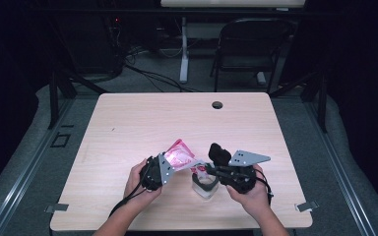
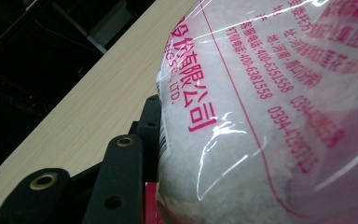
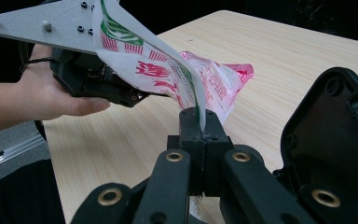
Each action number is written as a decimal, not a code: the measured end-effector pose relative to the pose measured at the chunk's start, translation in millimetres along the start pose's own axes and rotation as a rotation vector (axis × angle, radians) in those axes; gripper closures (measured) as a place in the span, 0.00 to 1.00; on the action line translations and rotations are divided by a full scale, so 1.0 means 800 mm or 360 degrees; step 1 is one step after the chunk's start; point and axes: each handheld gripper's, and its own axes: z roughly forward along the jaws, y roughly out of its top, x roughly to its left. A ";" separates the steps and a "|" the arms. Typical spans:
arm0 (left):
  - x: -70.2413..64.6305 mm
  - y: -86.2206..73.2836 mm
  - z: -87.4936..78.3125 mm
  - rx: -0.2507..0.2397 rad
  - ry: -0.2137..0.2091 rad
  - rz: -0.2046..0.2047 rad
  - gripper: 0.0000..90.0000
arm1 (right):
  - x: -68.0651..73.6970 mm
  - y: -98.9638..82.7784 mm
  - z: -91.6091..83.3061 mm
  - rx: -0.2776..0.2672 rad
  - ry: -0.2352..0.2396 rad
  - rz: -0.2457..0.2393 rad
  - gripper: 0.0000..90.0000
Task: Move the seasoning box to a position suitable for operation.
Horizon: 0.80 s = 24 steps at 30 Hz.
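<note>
Black grippers (image 1: 197, 169), brass-ringed screw holes, grey three-cornered plates, trailing cables.

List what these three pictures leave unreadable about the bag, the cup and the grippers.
- Cup, high view: its contents are too small to tell, and the right gripper crosses its rim.
- Bag, left gripper view: cut off by the top, right and bottom edges; far print blurred.
- Left gripper, left gripper view: one jaw hidden behind the bag.
- Bag's torn edge, right gripper view: hidden between the shut jaws.

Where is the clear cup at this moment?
In the high view, the clear cup stands on the table near the front edge, under the printed bag, beside the right hand-held gripper.
</note>
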 end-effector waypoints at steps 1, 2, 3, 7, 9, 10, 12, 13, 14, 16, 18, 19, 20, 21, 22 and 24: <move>0.000 0.000 0.000 0.0000 0.0002 0.0001 0.71 | 0.000 0.000 0.000 0.0000 0.0001 0.0000 1.00; 0.000 0.000 0.000 -0.0001 0.0005 0.0003 0.71 | 0.000 0.000 0.000 0.0003 -0.0001 -0.0002 1.00; 0.000 0.000 0.000 0.0001 0.0010 0.0006 0.71 | 0.000 0.000 0.000 0.0003 0.0000 0.0001 1.00; 0.000 0.002 -0.002 -0.0002 0.0035 0.0033 0.71 | -0.001 -0.002 0.000 0.0007 -0.0001 0.0002 1.00; -0.001 0.004 -0.003 -0.0004 0.0049 0.0045 0.71 | -0.002 -0.002 -0.001 0.0010 -0.0001 0.0006 1.00; -0.001 0.004 -0.003 -0.0001 0.0054 0.0056 0.71 | -0.002 -0.003 -0.002 0.0011 0.0000 0.0006 1.00; -0.002 0.005 -0.004 -0.0005 0.0064 0.0063 0.71 | -0.003 -0.004 -0.002 0.0006 0.0003 0.0015 1.00; -0.002 0.006 -0.004 -0.0006 0.0073 0.0069 0.71 | -0.003 -0.005 -0.002 0.0008 -0.0001 0.0015 1.00; -0.002 0.006 -0.004 -0.0008 0.0080 0.0072 0.71 | -0.004 -0.005 -0.002 0.0010 0.0000 0.0013 1.00; -0.002 0.007 -0.004 -0.0013 0.0096 0.0083 0.71 | -0.004 -0.006 -0.002 0.0009 0.0000 0.0023 1.00; -0.002 0.008 -0.004 -0.0012 0.0105 0.0088 0.71 | -0.006 -0.008 -0.002 0.0017 -0.0001 0.0021 1.00; -0.003 0.009 -0.004 -0.0012 0.0110 0.0093 0.71 | -0.006 -0.008 -0.002 0.0019 -0.0001 0.0023 1.00; -0.002 0.009 -0.005 -0.0015 0.0114 0.0100 0.71 | -0.006 -0.009 -0.002 0.0017 -0.0004 0.0026 1.00; -0.002 0.009 -0.005 -0.0015 0.0115 0.0102 0.71 | -0.007 -0.009 -0.002 0.0020 -0.0005 0.0024 1.00; -0.002 0.009 -0.005 -0.0014 0.0116 0.0105 0.71 | -0.007 -0.010 -0.002 0.0021 -0.0004 0.0028 1.00; -0.003 0.009 -0.004 -0.0012 0.0119 0.0111 0.71 | -0.007 -0.011 -0.002 0.0026 -0.0005 0.0028 1.00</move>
